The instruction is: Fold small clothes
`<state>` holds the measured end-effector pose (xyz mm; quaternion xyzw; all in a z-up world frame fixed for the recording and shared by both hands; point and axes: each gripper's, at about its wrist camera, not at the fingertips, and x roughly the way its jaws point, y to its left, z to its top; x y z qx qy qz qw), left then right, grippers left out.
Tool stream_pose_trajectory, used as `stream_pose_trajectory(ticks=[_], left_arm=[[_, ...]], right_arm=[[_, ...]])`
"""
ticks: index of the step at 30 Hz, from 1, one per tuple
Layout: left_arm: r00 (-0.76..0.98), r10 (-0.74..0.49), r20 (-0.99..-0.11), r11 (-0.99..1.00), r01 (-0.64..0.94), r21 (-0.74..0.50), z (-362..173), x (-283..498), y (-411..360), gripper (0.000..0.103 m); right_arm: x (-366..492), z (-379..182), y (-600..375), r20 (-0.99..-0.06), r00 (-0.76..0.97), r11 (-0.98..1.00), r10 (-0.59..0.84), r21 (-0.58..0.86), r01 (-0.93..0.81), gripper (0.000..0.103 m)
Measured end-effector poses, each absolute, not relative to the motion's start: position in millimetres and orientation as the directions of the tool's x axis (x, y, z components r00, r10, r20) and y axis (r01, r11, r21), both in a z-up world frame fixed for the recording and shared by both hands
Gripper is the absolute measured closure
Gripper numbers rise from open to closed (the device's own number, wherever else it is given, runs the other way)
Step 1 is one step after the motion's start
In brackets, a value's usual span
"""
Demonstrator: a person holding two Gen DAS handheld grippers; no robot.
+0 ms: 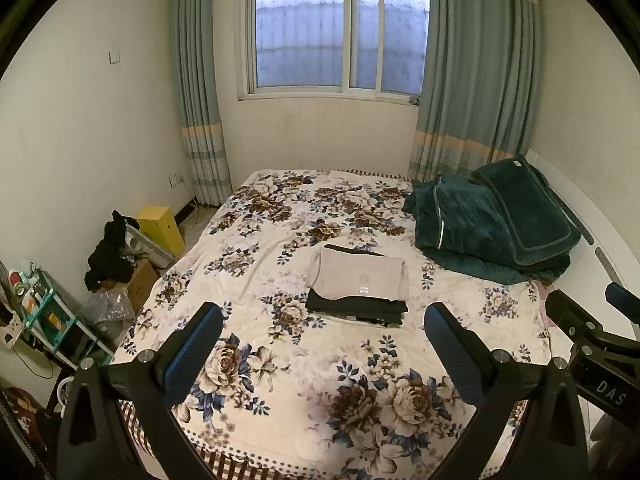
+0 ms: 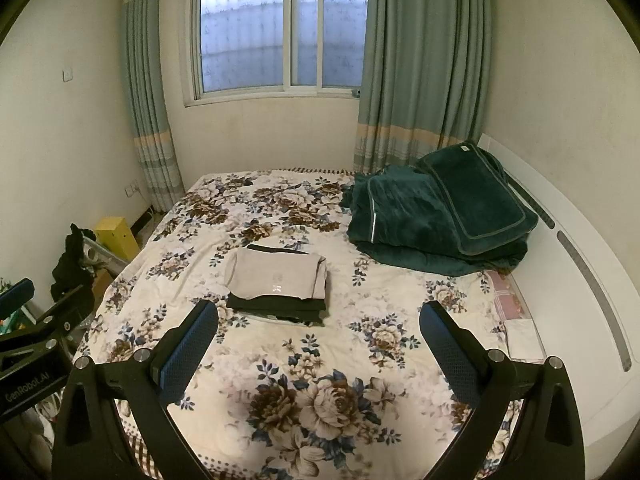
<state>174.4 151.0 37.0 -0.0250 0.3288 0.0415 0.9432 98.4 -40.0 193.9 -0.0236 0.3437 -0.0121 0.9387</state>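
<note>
Left gripper [image 1: 322, 322] and right gripper [image 2: 318, 320], both spread wide and empty, hover above the floral bedspread [image 1: 280, 380]. The folded beige knit top [image 1: 358, 280] lies on folded dark garments [image 1: 356, 308] mid-bed; any further fold probably needs both hems pinched evenly.

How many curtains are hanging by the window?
2. The left curtain hangs left of the window; the right curtain hangs right of it, behind the dark green blanket on the bed.
</note>
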Motion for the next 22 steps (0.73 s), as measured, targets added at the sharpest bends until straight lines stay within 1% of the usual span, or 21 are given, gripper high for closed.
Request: stream_pose_trajectory(ticks=[22], left_arm=[[0.781,0.081,-0.619,0.994,-0.11,-0.009,42.4,172.0,152.1,0.0]], right_arm=[[97.5,194.7,-33.7,-0.643,0.765,0.999,-0.036,-0.046,0.008,0.001]])
